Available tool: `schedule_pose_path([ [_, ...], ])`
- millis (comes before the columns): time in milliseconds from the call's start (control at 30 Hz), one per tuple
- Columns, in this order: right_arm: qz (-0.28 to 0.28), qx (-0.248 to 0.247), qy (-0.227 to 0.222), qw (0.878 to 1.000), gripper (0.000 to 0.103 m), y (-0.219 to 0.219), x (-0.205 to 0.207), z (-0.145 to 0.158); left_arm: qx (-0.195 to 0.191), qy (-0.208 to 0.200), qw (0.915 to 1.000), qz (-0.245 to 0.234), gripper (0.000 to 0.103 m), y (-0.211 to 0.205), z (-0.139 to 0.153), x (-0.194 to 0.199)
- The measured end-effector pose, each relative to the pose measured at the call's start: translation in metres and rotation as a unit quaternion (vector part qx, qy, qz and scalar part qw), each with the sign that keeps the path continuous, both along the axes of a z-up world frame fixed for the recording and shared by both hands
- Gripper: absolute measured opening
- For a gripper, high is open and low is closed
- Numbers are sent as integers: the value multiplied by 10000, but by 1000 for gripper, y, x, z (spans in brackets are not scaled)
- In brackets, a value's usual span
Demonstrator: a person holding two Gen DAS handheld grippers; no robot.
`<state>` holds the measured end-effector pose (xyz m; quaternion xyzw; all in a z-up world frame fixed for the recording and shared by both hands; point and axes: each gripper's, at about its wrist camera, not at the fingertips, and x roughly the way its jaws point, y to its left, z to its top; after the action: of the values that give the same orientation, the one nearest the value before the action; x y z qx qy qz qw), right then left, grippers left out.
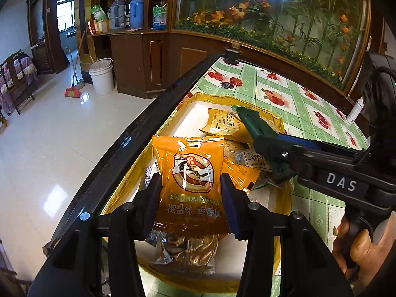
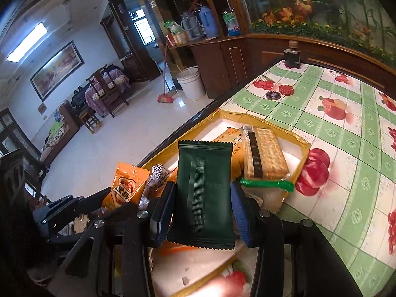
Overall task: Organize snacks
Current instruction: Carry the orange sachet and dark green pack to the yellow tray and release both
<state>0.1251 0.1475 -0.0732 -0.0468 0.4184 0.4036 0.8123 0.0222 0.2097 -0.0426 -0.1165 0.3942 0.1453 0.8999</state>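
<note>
Over the fruit-print tabletop [image 1: 292,99], left tongs [image 1: 190,195] clench an orange packet [image 1: 190,173], right tongs [image 2: 203,205] a green packet [image 2: 204,193]; either slick wrapper could slip short of the gold tray [image 1: 195,97]

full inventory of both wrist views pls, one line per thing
orange snack packet: 1, orange, between left gripper pads, above tray
green snack packet: 1, dark green, between right gripper pads, above tray
tray: 1, gold rim, white inside, on table by its edge
cracker pack: 1, clear wrap, tan, in tray
tablecloth: 1, green check, fruit print
bucket: 1, white, floor
broom: 1, red, floor
left gripper: 1, black, blue pads
right gripper: 1, black, blue pads
hand: 1, on right gripper's handle
</note>
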Motion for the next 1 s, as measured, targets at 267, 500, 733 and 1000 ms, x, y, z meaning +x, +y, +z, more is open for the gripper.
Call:
schedule_pose_path([
  [267,-13,-136,45,9999,46,13,16,-13,-87,128,9999,49,46,7,-9,16],
  [500,-25,-202,33,9998,43,20,30,-18,-57,158,9998,145,46,14,-10,23],
  [733,-56,-318,41,9995,42,25,41,-28,62,231,9995,222,46,20,-14,29],
  [1000,-161,-140,39,9998,47,17,45,-23,239,299,9989,263,46,19,-18,31],
])
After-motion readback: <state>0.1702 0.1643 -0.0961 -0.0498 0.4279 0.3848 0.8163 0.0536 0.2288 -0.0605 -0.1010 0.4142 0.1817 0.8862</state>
